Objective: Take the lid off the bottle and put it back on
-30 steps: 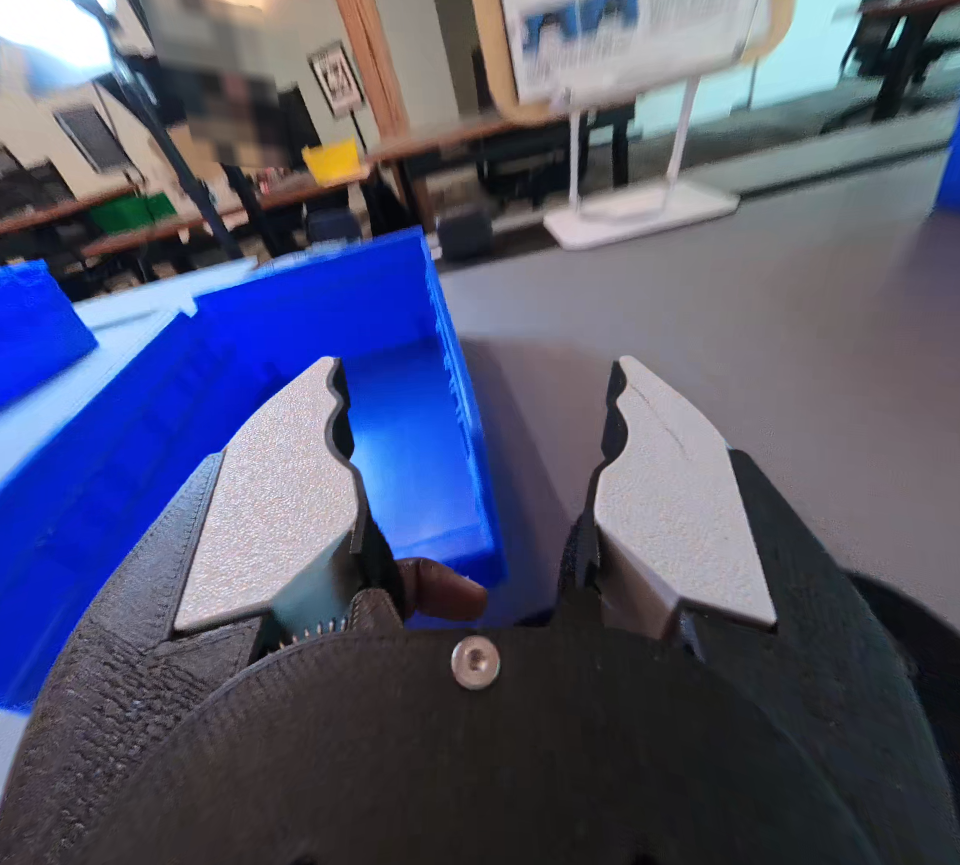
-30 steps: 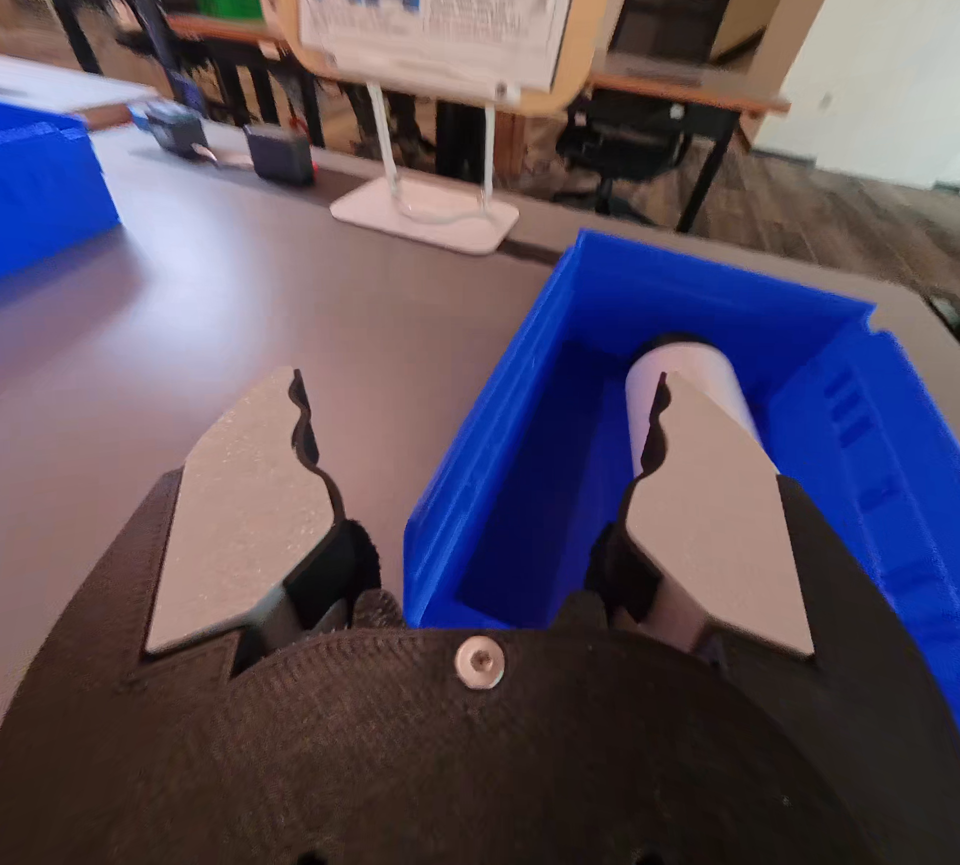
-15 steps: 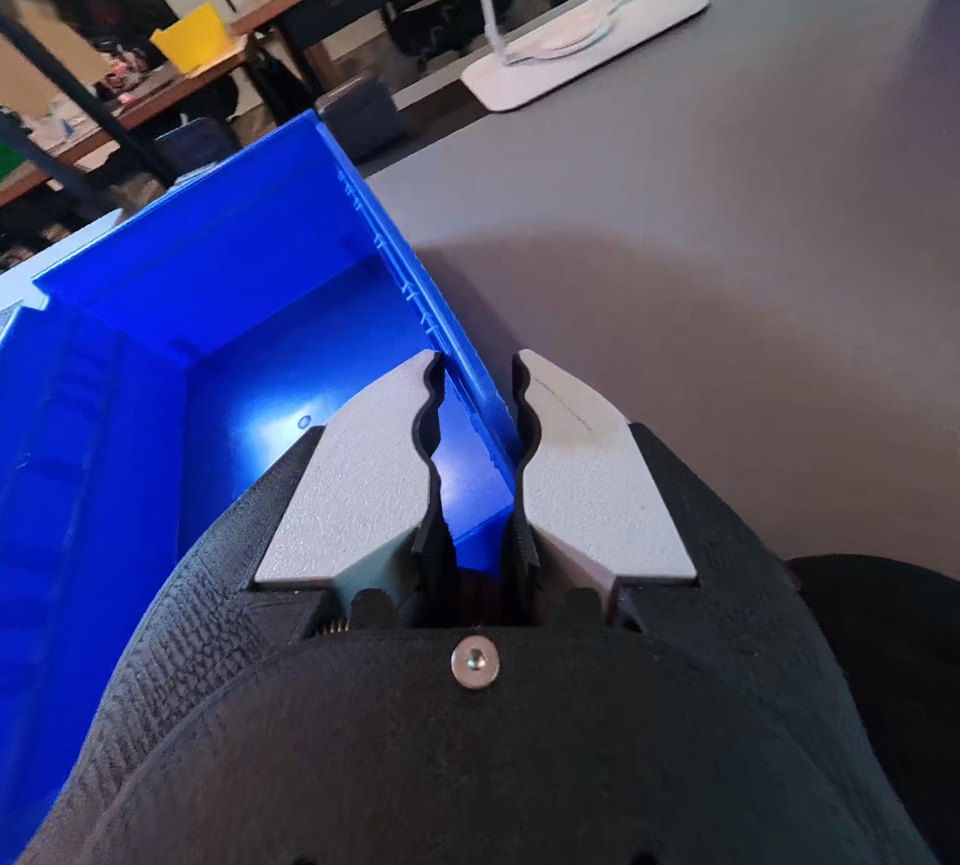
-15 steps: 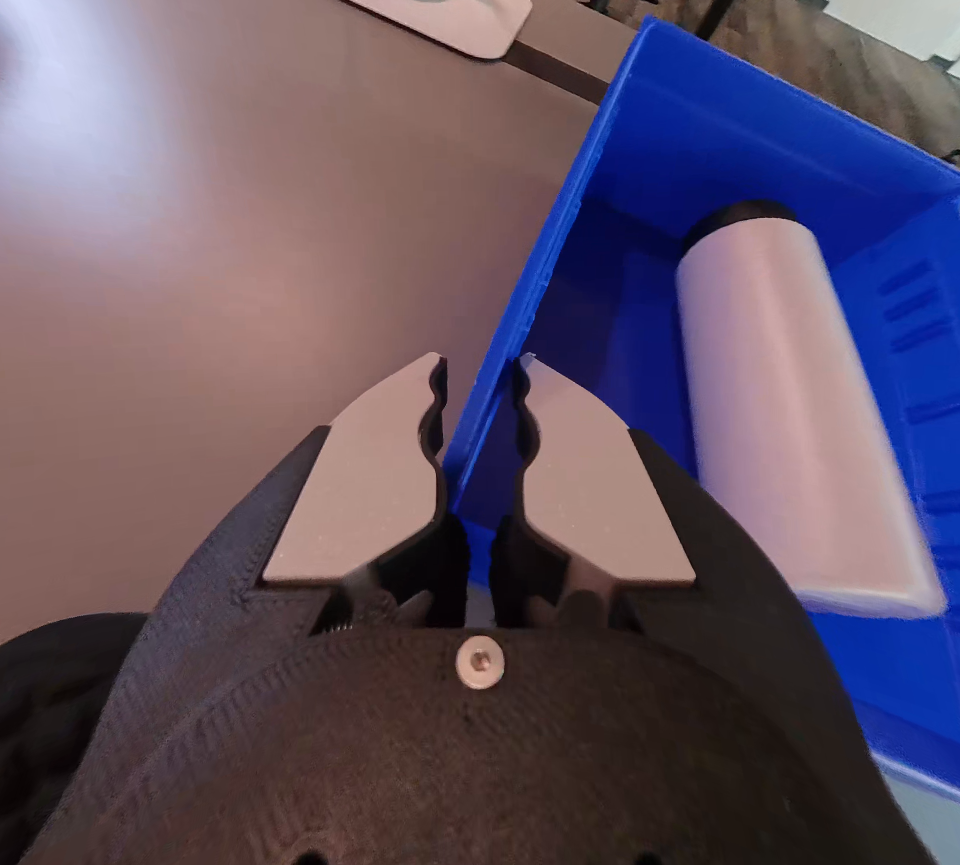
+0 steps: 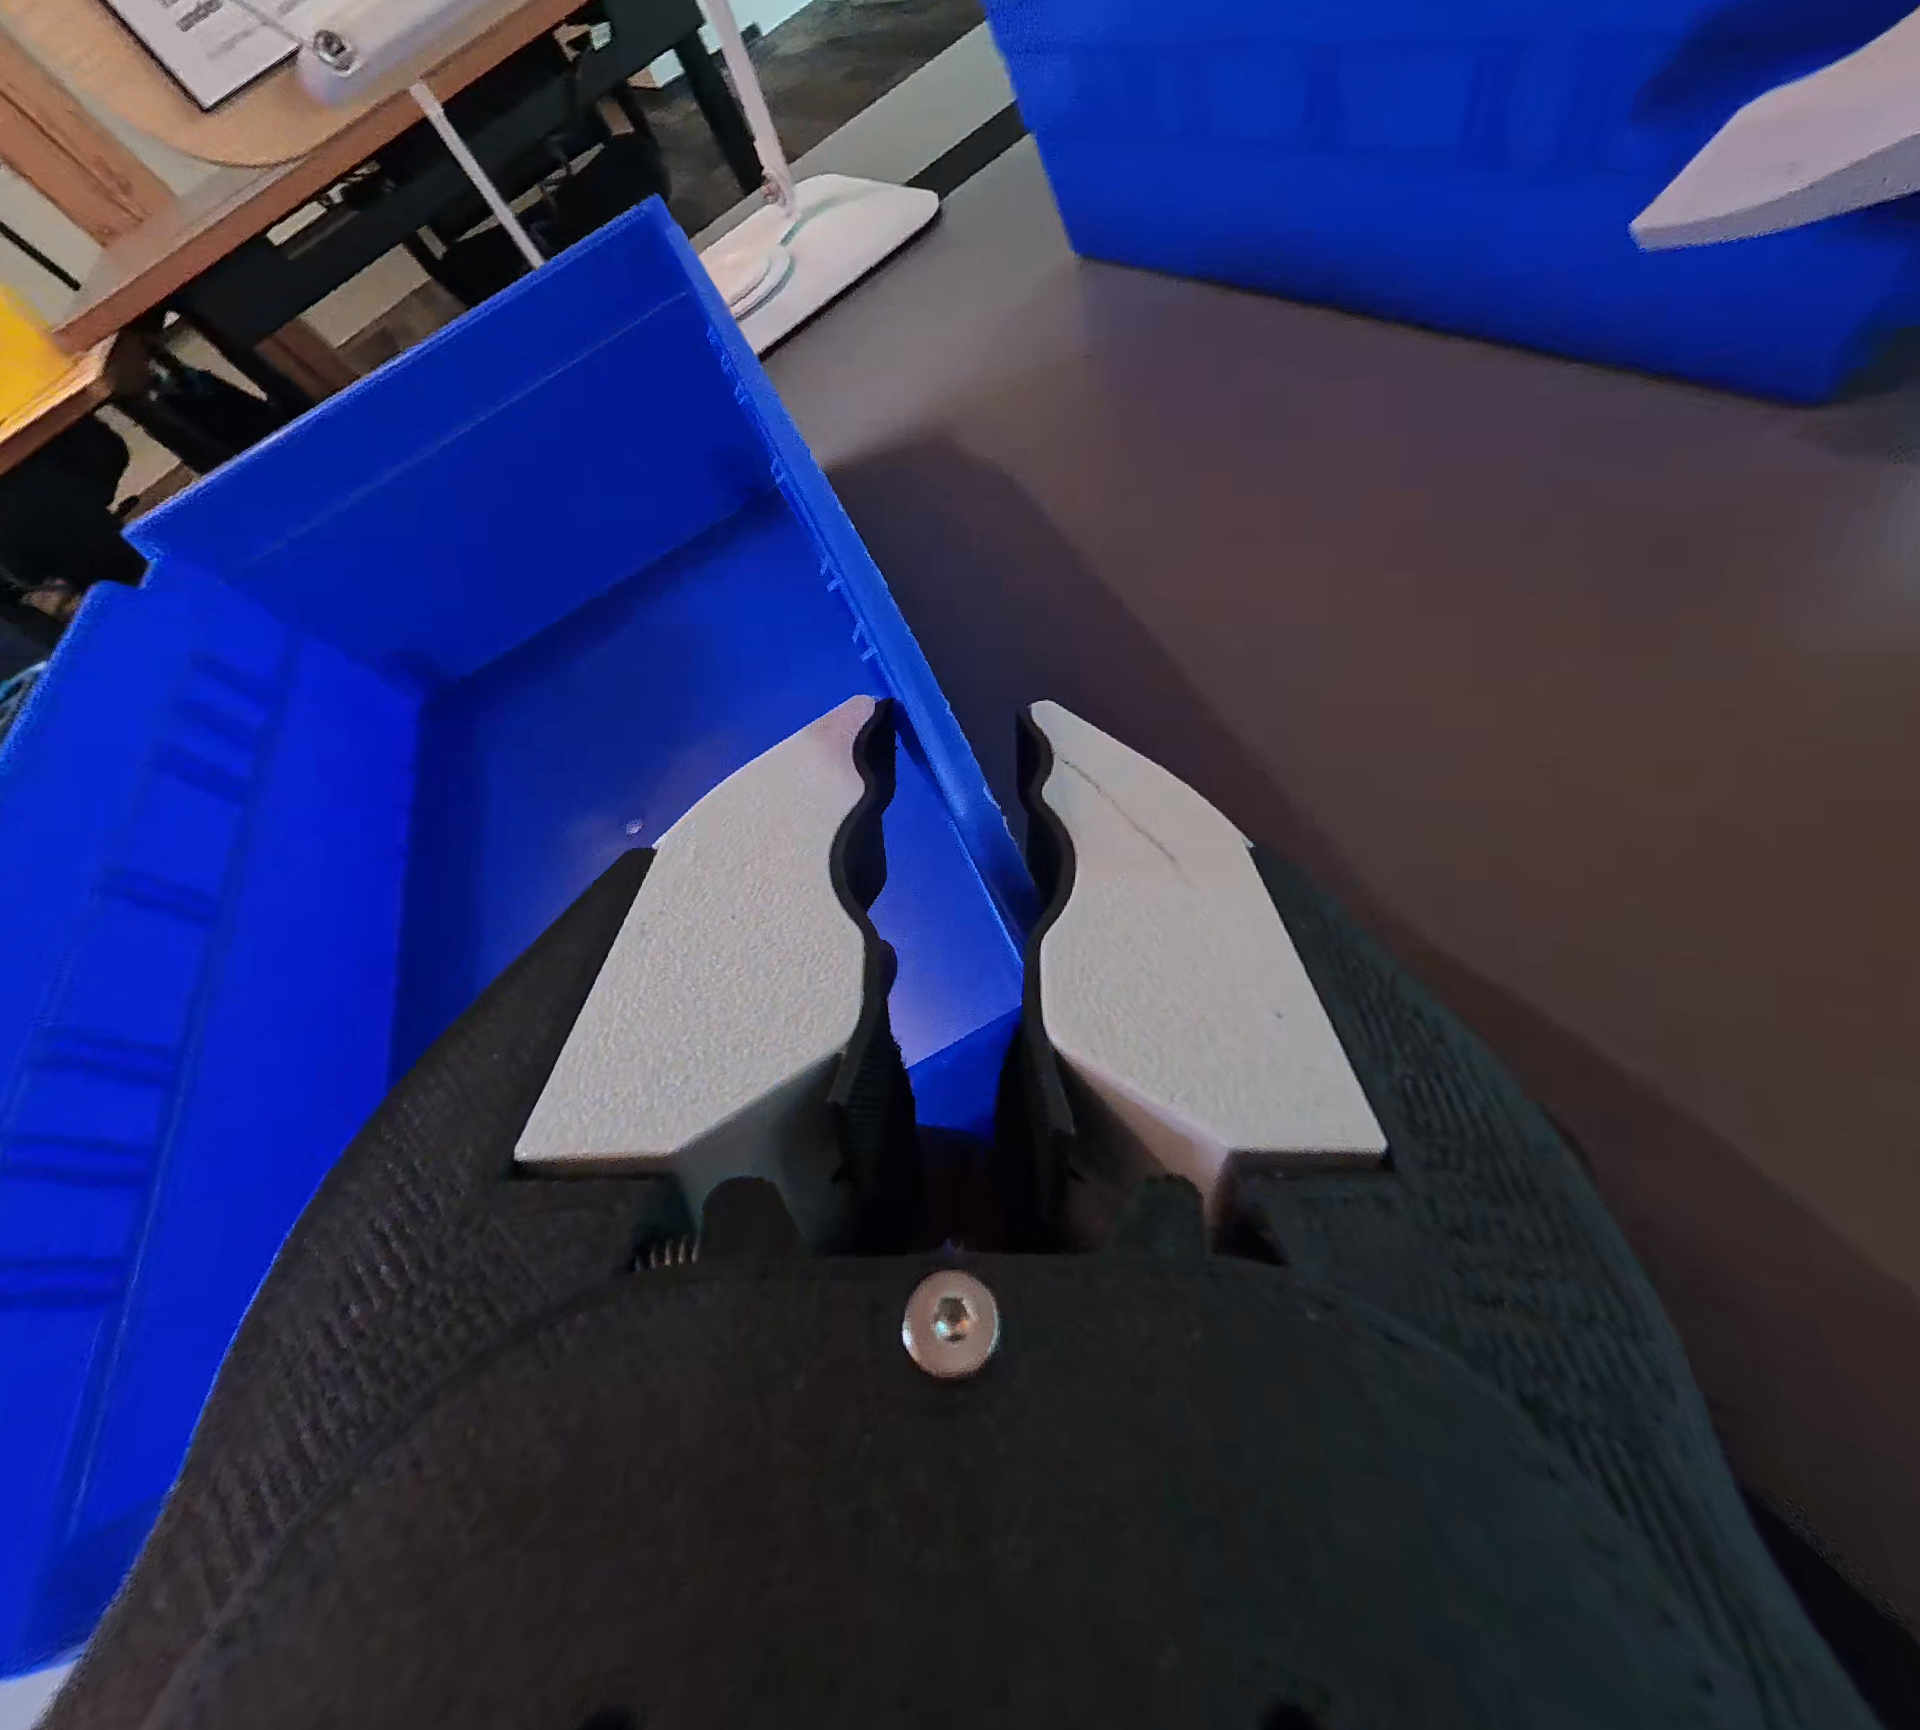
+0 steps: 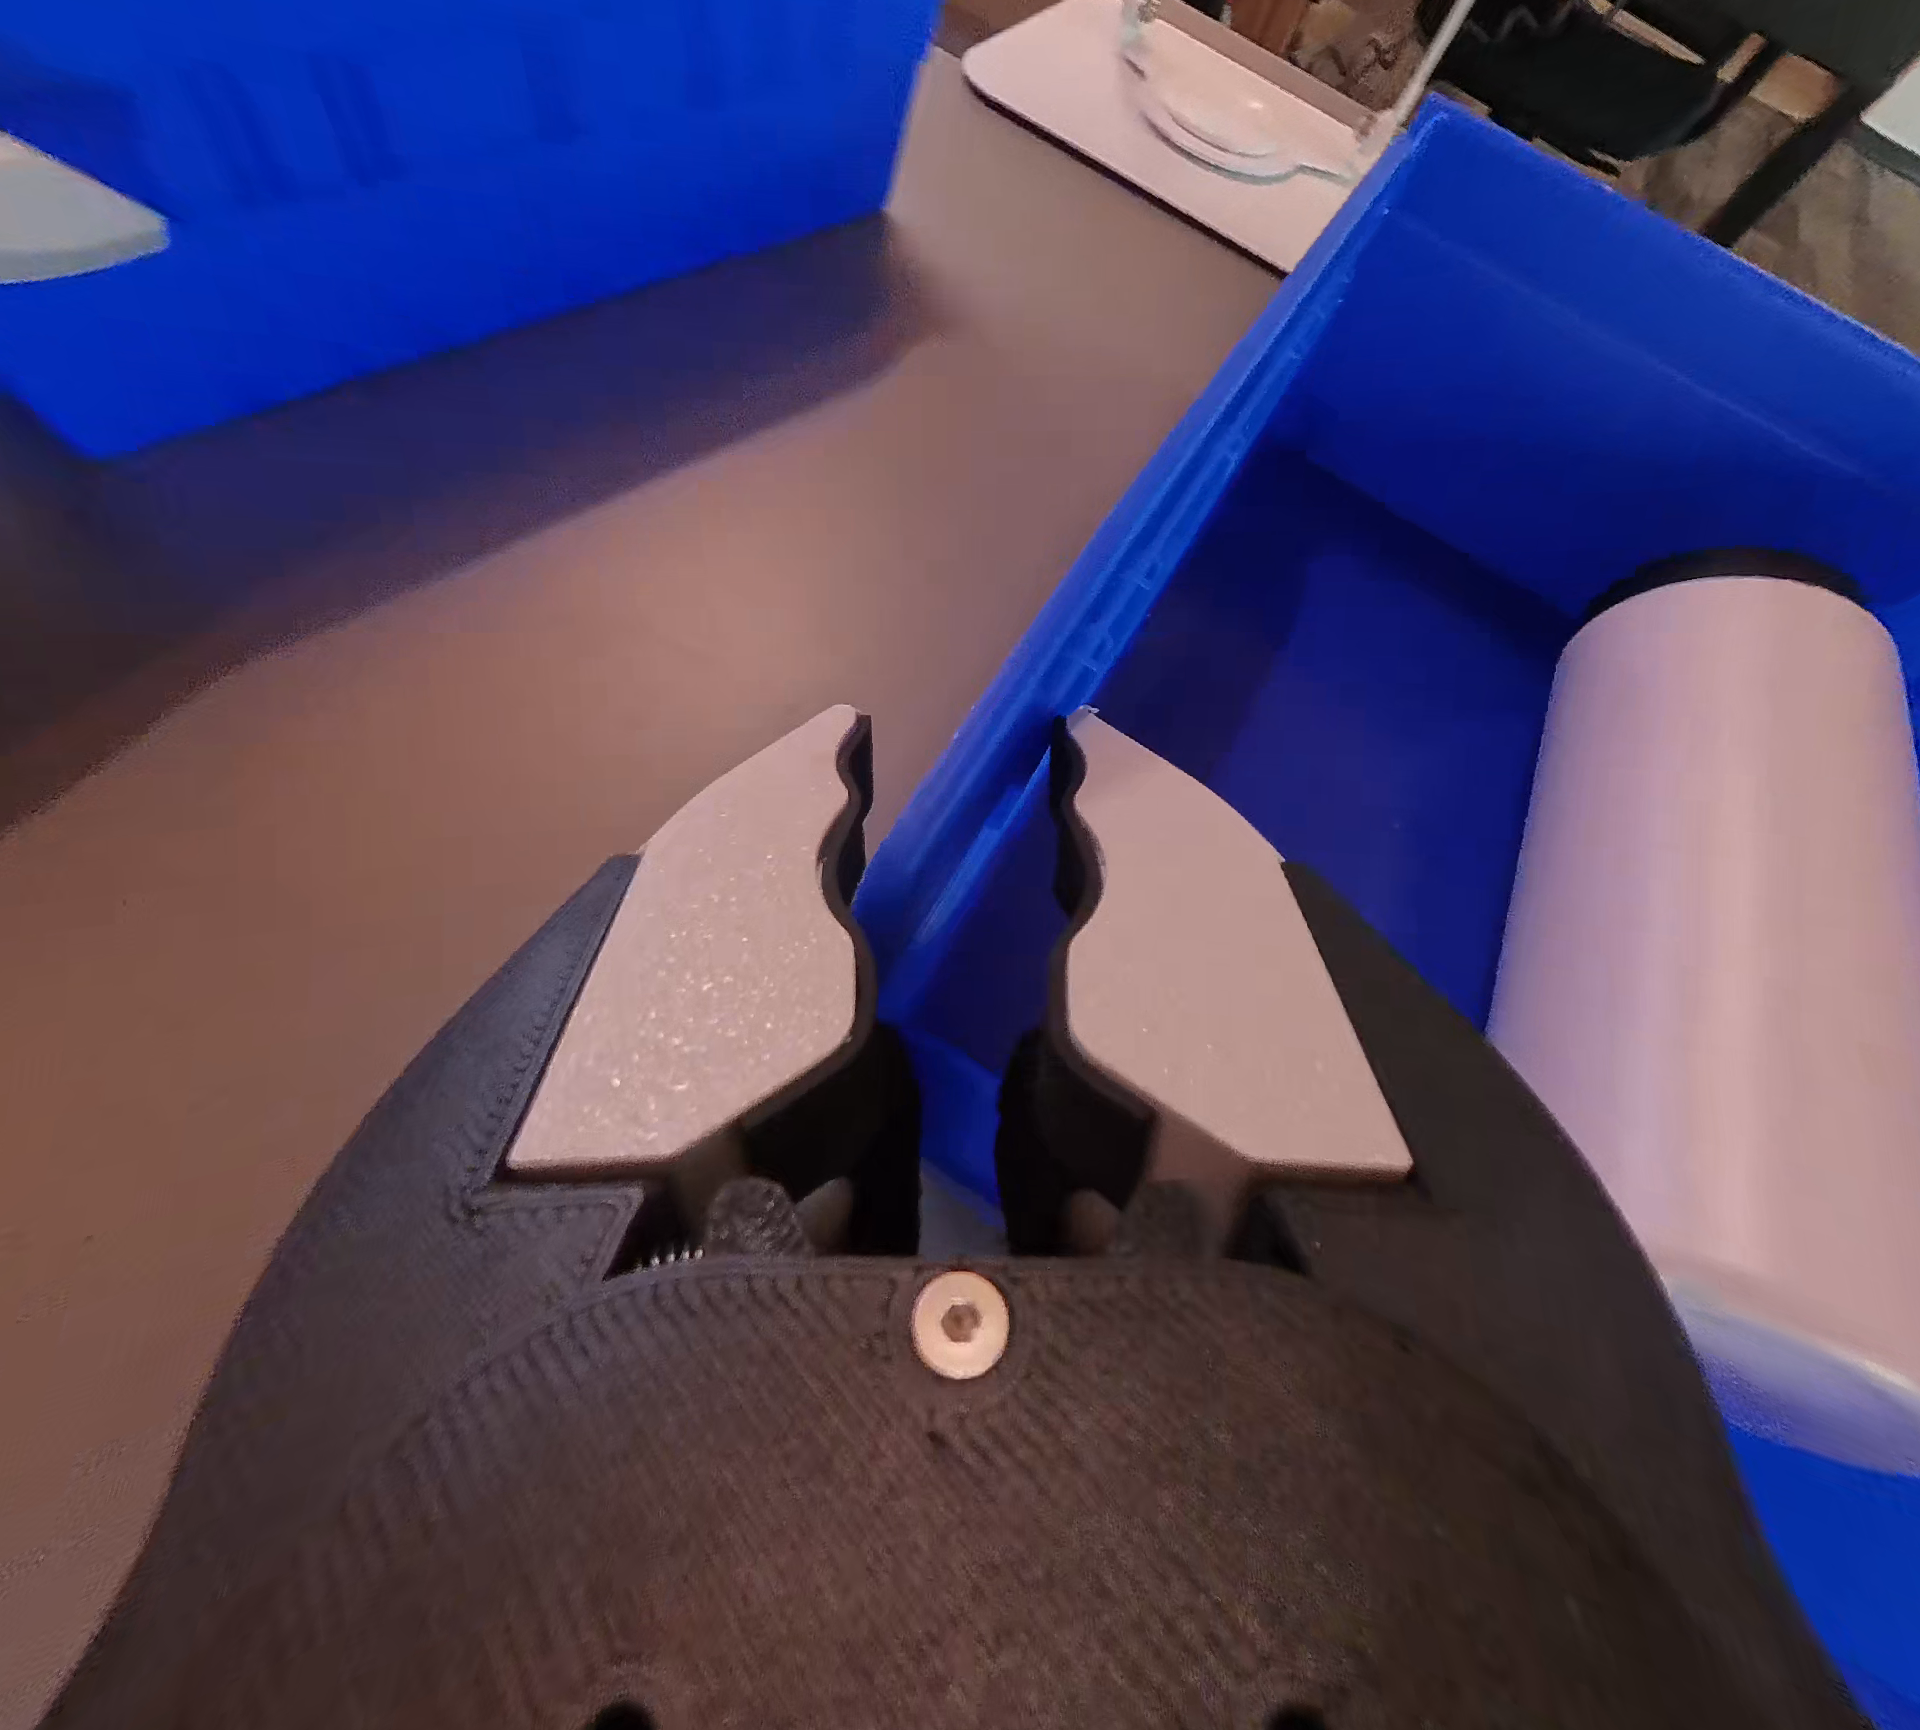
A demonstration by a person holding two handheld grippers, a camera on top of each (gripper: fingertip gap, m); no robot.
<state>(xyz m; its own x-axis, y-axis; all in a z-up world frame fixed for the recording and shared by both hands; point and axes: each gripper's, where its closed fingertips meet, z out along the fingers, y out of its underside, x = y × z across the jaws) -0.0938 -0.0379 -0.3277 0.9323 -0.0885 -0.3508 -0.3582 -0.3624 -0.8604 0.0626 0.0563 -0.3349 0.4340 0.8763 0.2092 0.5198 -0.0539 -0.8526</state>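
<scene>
A pale bottle lies on its side in a blue bin in the right wrist view, with its black lid on at the far end. My right gripper is shut on that bin's left wall, beside the bottle and apart from it. My left gripper is shut on the right wall of a second blue bin, which is empty inside. The bottle's bin also shows in the left wrist view, with one right finger in front of it.
Both bins rest on a dark grey table with bare surface between them. A sign stand with a white base stands at the table's far edge. Desks and chairs stand beyond. Across from one pair of fingers to the other is roughly 20 cm.
Both grippers went from wide open to shut on the bin walls. Since then both views have swung inward, so each shows the other bin across the table.
</scene>
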